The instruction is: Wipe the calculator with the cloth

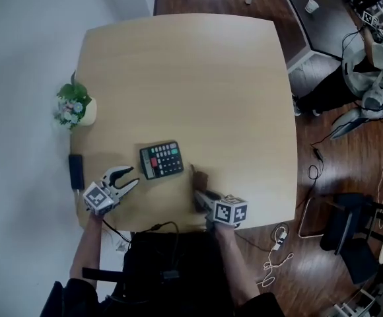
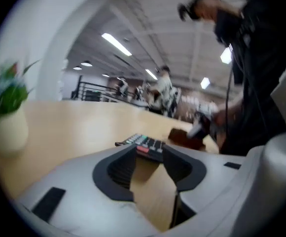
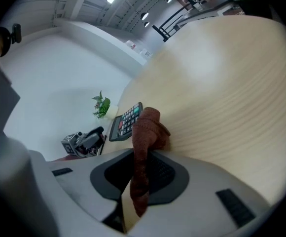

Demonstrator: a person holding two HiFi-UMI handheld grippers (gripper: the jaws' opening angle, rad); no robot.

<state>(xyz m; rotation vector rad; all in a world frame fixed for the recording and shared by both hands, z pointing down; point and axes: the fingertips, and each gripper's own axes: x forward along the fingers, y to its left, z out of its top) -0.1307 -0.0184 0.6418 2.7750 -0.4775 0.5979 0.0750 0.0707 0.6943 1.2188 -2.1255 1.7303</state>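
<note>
Calculator [image 1: 162, 160]: flat on the desk [image 1: 198, 78], keys up, near the front edge and between your two claws.

Cloth [image 1: 200, 178]: brown, just to the calculator's right, with a small gap between them.

Right claw [image 1: 199, 191]: clamped on the cloth. One fold is pinched between the pads, and a bunch stands out ahead of the tips, resting on the desk.

Left claw [image 1: 127, 179]: parted and holding nothing. The calculator's near corner lies just ahead of its tips.

Handling, as a judgement:
- The calculator looks light, rigid and plastic, and the desk is smooth, so it will likely skate under a wipe.
- Steady it by the casing edge with your left claw, staying off the keys and display.
- The cloth is soft and limp, and only the bunch ahead of the tips will wipe.
- Your pinch seems well placed. Press lightly, or the pad tips may scrape the keys.
</note>
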